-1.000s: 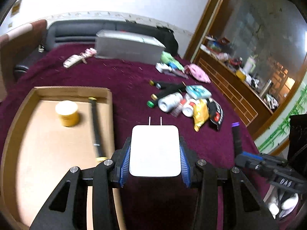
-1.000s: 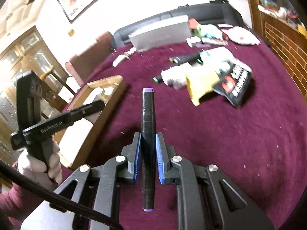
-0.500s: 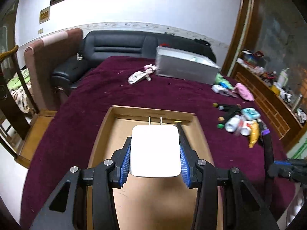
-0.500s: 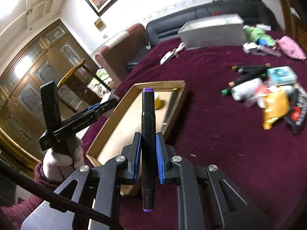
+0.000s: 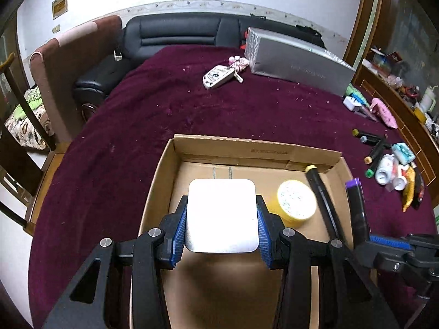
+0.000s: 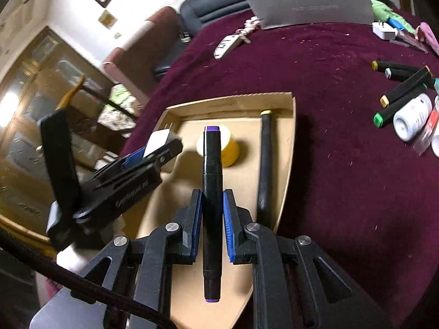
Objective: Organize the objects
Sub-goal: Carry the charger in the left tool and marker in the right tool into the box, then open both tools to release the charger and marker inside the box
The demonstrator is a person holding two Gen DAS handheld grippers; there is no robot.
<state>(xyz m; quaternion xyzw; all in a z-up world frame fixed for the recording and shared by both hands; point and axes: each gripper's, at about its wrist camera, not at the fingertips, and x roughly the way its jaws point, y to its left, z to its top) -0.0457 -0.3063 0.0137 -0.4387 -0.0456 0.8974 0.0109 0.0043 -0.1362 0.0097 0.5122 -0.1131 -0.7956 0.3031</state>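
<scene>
My left gripper (image 5: 221, 229) is shut on a white plug adapter (image 5: 221, 215), prongs forward, over the cardboard tray (image 5: 258, 148). In the right wrist view the same adapter (image 6: 158, 140) shows in that gripper (image 6: 137, 161), at the tray's (image 6: 290, 148) left side. My right gripper (image 6: 211, 223) is shut on a black marker with purple caps (image 6: 211, 181), held lengthwise above the tray. That marker (image 5: 356, 211) also shows at the tray's right edge in the left wrist view. Inside the tray lie a yellow tape roll (image 5: 296, 201) (image 6: 229, 148) and a black yellow-tipped marker (image 5: 322, 200) (image 6: 265, 161).
On the maroon cloth (image 5: 219, 109) to the right lie several markers (image 6: 400, 82), a white bottle (image 6: 413, 116) and snack packets (image 5: 410, 189). A silver box (image 5: 296, 63), a car key (image 5: 219, 75) and another white plug (image 6: 384, 30) sit further back. A sofa and chairs stand beyond the table.
Both grippers have swung left from over the cloth to over the cardboard tray and dipped lower, each still holding its object. The pile of loose objects has slid to the right of both views.
</scene>
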